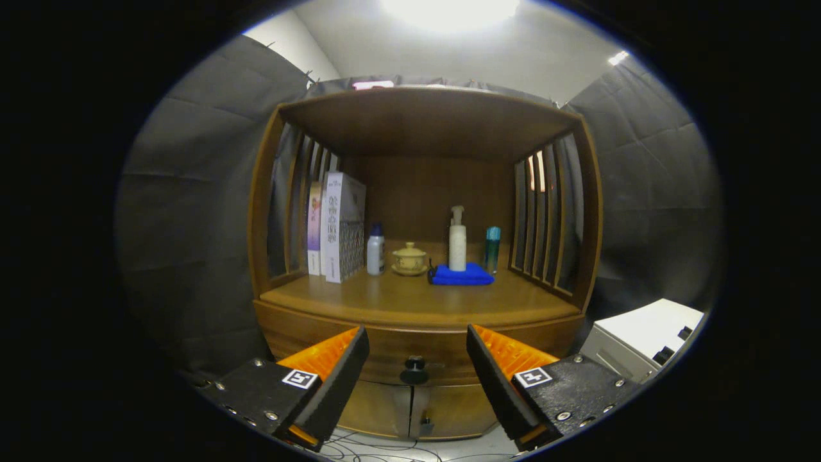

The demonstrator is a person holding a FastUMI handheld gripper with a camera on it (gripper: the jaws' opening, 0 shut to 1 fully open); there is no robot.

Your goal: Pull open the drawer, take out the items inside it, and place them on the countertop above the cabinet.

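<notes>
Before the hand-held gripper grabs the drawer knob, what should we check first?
1. Hand-held gripper open wide enough for the knob: ok.
2. Knob lined up between the fingers: ok.
3. Fingers already touching the knob: not ok, it sits just beyond them.
4. Drawer shut and ready to pull: ok.
5. Free room on the countertop in front of the blue cloth: ok.
6. What lies inside the drawer: cannot tell.
</notes>
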